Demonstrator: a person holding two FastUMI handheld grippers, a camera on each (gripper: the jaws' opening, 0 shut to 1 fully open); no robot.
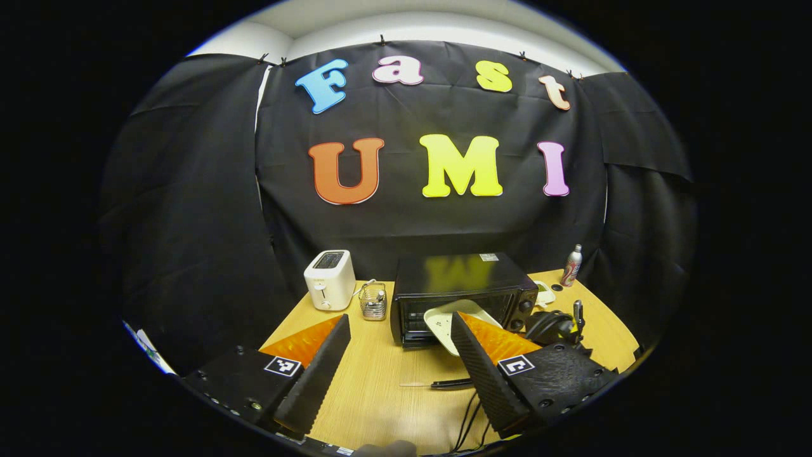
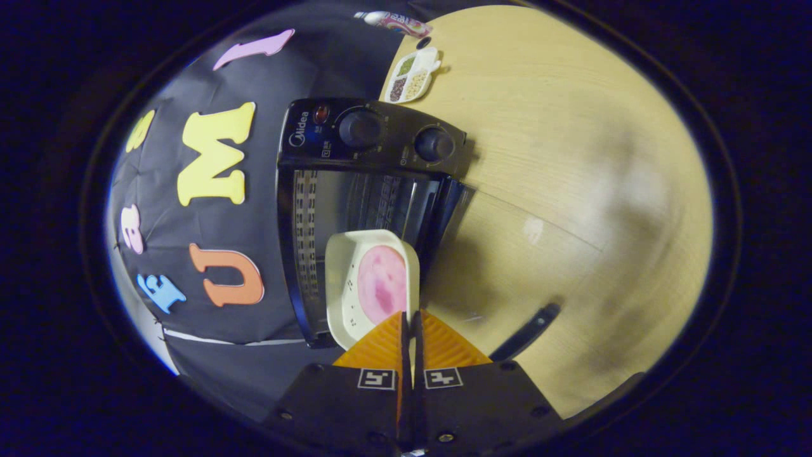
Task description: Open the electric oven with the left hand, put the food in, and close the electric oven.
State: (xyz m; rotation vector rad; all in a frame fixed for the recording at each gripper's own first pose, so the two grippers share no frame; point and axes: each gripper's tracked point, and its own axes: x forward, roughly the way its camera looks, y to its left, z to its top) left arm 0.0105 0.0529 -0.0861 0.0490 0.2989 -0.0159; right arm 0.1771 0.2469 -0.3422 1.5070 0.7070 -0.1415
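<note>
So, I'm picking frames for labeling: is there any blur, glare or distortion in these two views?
Left gripper view: sharp, fisheye bends the wall cloth, and the oven top mirrors the yellow wall behind it. Right gripper view: rolled sideways, the table at right is smeared and shadowed, while the tray with pink food in the right gripper stays crisp.

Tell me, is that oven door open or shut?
Open: the electric oven shows its bare rack, and the right gripper holds the plate of food at its mouth.

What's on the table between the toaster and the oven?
A small wire basket sits between the toaster and the oven, seen in the left gripper view.
</note>
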